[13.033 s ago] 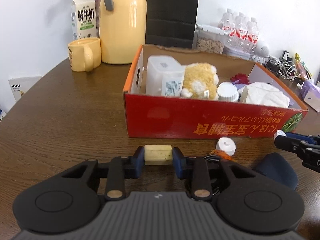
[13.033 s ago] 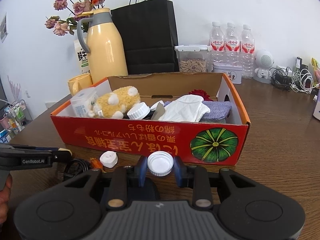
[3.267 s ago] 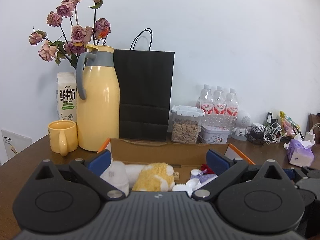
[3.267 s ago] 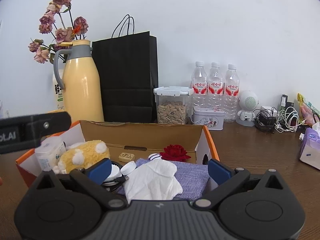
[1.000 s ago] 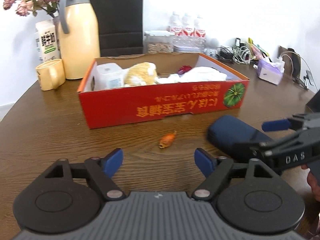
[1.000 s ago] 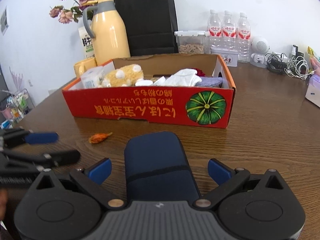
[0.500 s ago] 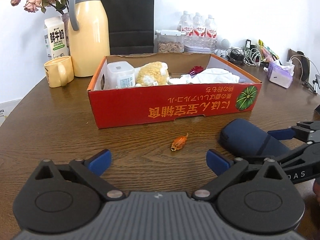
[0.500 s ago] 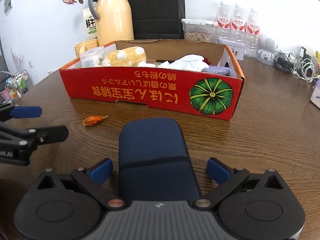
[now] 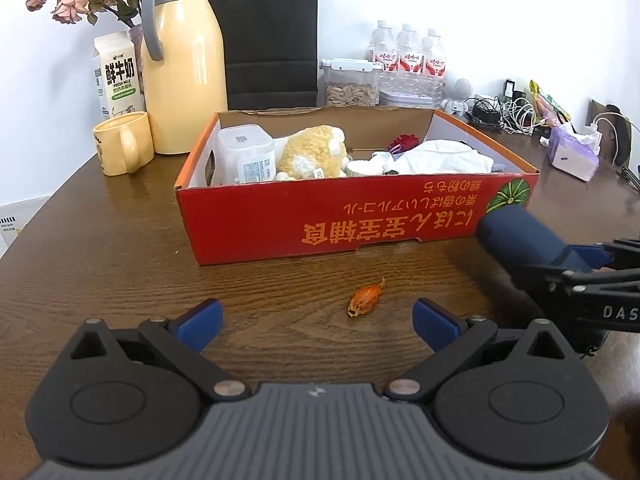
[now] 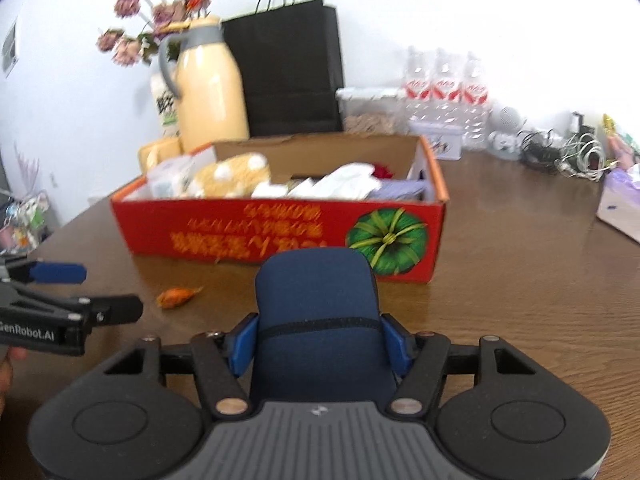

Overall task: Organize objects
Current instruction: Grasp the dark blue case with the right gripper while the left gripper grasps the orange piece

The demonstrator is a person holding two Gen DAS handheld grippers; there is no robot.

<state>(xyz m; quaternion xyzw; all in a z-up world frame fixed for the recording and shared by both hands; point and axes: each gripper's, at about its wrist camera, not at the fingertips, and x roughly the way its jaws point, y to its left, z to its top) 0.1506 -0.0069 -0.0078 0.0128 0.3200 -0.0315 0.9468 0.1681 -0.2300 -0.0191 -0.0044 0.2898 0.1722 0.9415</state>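
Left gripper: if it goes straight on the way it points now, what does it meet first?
Probably the small orange scrap on the table, lying just ahead between the open jaws of the left gripper. Beyond it stands the red box. Depth is uncertain.

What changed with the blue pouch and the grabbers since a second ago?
The right gripper had its jaws wide apart around the blue pouch; now they are closing, and the pads touch its sides. The left gripper has opened wider and holds nothing. The little orange thing is still on the table, and the red box stays put.
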